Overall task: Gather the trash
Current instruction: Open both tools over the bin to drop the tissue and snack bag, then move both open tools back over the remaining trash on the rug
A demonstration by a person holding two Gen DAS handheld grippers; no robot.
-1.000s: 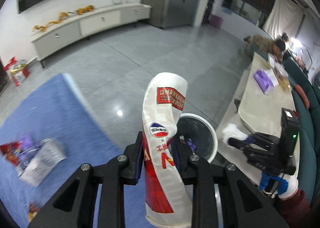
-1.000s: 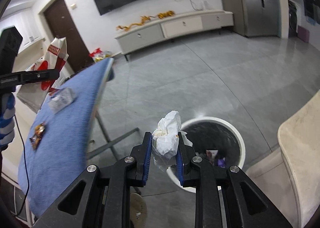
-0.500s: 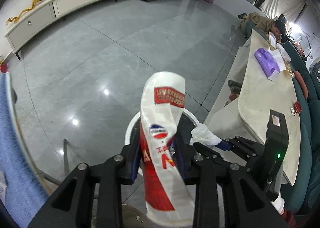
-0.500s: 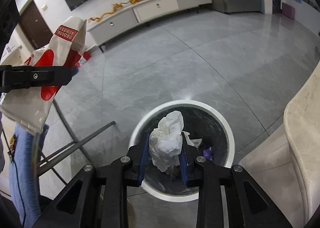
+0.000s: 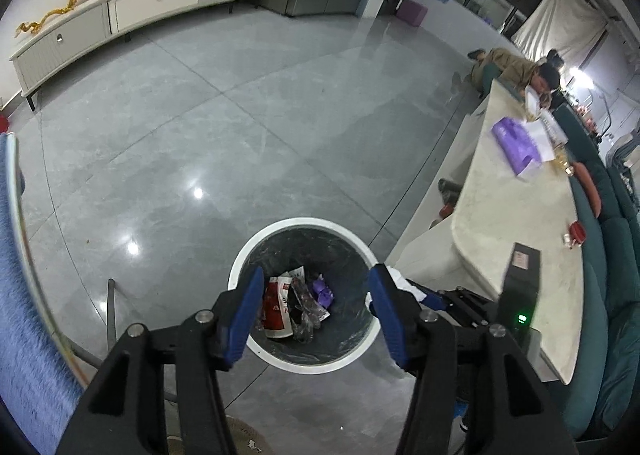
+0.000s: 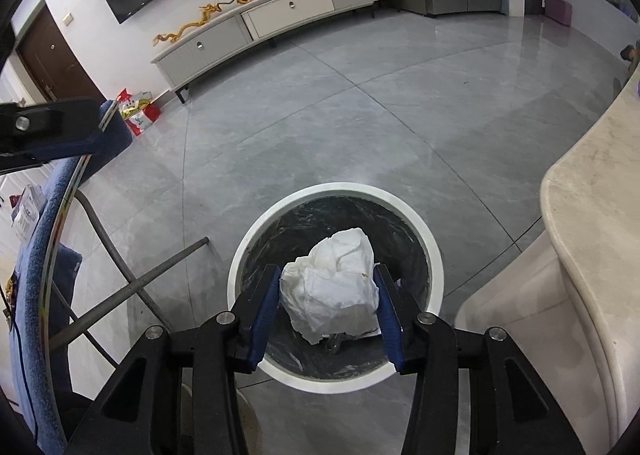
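Left gripper (image 5: 316, 309): black angular arms, blue pads, silver screws. Right gripper (image 6: 327, 305): the same build, with a black box showing a green light.

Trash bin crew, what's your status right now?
Left gripper open, empty. Right gripper opening, crumpled white tissue between jaws. Red-white wrapper inside round white-rimmed bin. Nothing blocking.
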